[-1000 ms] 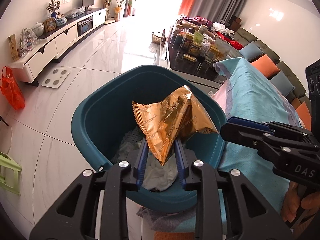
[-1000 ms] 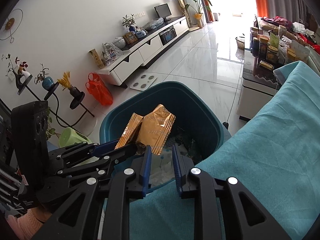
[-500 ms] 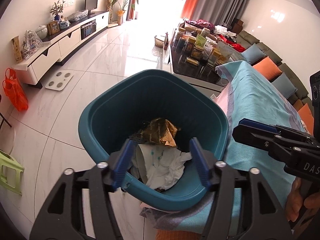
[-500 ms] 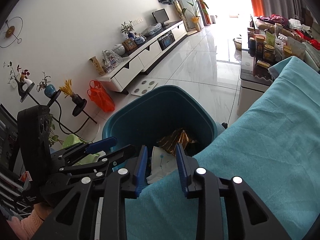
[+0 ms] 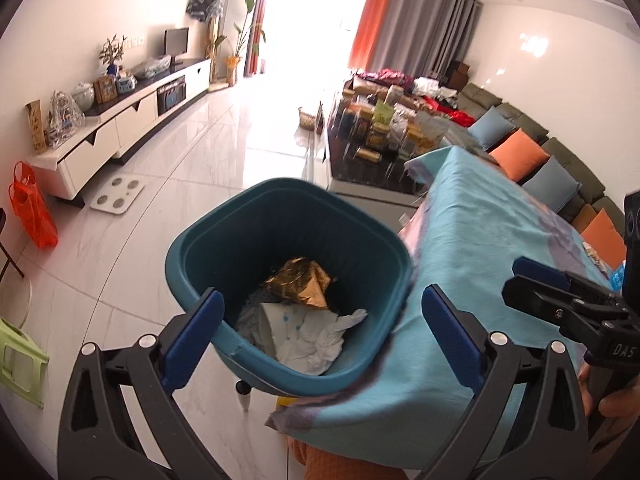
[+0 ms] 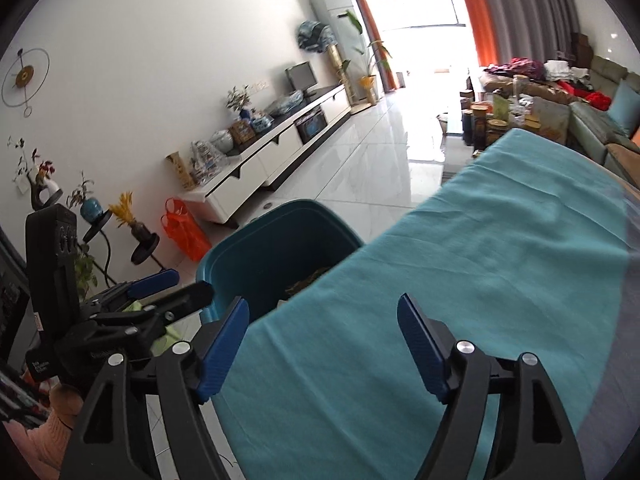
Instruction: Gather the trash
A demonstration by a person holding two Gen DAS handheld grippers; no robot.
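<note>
While both grippers are empty and their jaws are opening, the gold wrapper (image 5: 301, 283) lies inside the teal bin (image 5: 192, 252) on crumpled paper. The bin stands right against the desk's blue cloth (image 5: 480, 240), so a low swing of the left gripper (image 5: 320, 322) could knock its rim. A second ago the left gripper pinched the wrapper above the bin; the right gripper (image 6: 323, 322) has swung over the cloth.
</note>
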